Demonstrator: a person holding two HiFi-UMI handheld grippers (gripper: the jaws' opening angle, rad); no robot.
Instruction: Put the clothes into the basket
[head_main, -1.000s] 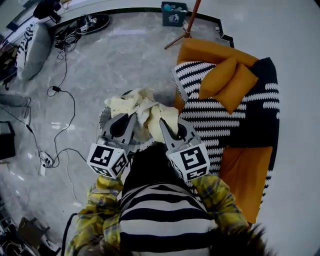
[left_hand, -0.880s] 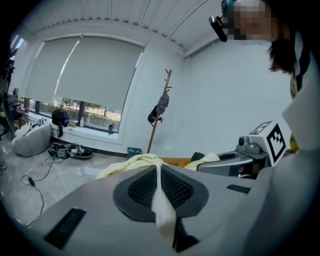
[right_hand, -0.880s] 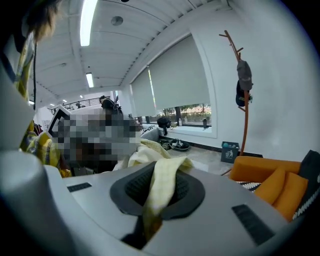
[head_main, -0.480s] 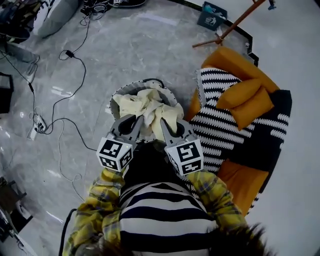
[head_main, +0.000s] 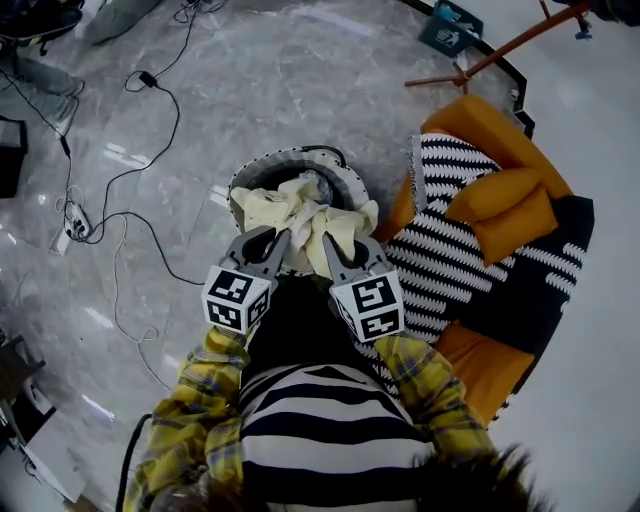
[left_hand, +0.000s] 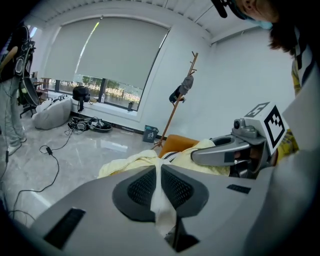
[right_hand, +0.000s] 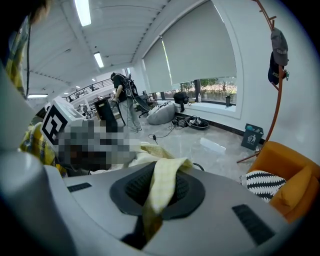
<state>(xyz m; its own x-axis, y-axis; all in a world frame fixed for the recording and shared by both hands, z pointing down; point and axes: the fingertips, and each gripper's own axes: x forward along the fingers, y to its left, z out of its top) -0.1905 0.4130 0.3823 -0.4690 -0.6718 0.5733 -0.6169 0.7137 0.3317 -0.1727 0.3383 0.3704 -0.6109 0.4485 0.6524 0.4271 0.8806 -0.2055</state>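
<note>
A pale yellow garment (head_main: 300, 212) hangs bunched over the round basket (head_main: 247, 177) with the striped rim, on the floor in front of the person. My left gripper (head_main: 281, 238) is shut on a strip of this cloth (left_hand: 161, 197), which runs down between its jaws. My right gripper (head_main: 325, 240) is shut on another fold of the same garment (right_hand: 162, 182), draped over its jaws. The two grippers sit side by side at the basket's near edge. The garment covers most of the basket's inside.
An orange sofa (head_main: 490, 350) with a black-and-white striped blanket (head_main: 455, 260) and orange cushions (head_main: 505, 205) stands right of the basket. Cables (head_main: 120, 180) trail over the marble floor at left. A coat rack (head_main: 500, 50) and a small bin (head_main: 448, 25) stand beyond.
Both grippers have come down with the yellow garment, which now hangs lower over the basket's mouth. Both grips are unchanged.
</note>
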